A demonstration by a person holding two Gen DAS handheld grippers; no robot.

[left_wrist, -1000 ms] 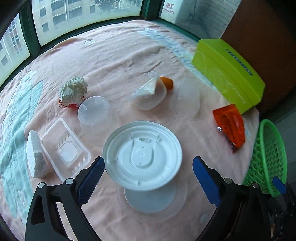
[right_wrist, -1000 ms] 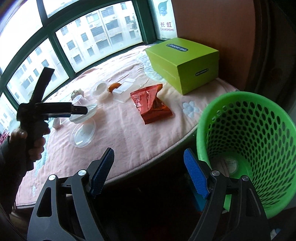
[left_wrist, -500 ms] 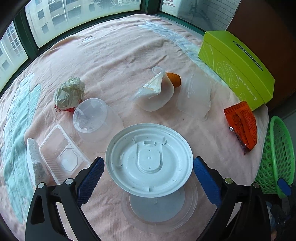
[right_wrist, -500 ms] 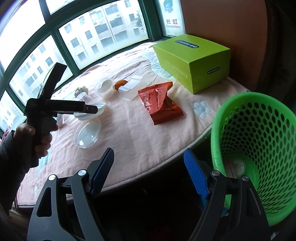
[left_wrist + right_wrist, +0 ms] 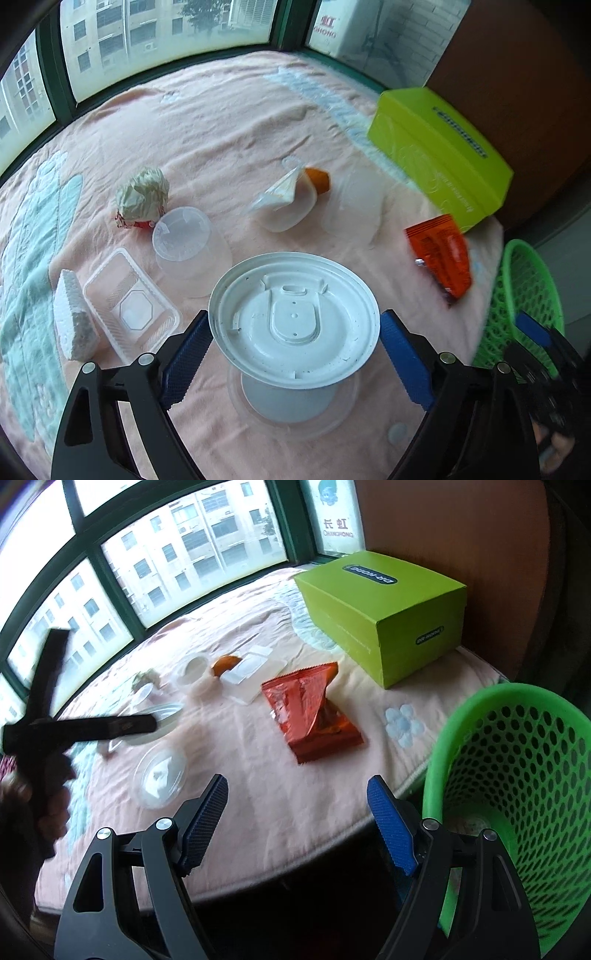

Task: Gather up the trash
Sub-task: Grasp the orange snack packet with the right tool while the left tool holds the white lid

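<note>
– What had you collected?
– Little: your left gripper [image 5: 295, 332] clamped a white lid [image 5: 293, 321] at lower centre; foam [image 5: 72, 321], trays, a red wrapper [image 5: 310, 712] lay across the pink blanket [image 5: 221, 122].
– And right?
– Your right gripper [image 5: 295, 830] gaped empty; the green basket [image 5: 517, 775] sat lower right, windows behind.

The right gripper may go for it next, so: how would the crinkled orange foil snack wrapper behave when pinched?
The crinkled orange foil snack wrapper looks twisted and flattened, so probably floppy and light. Its glossy foil may slip between the right gripper pads.
</note>
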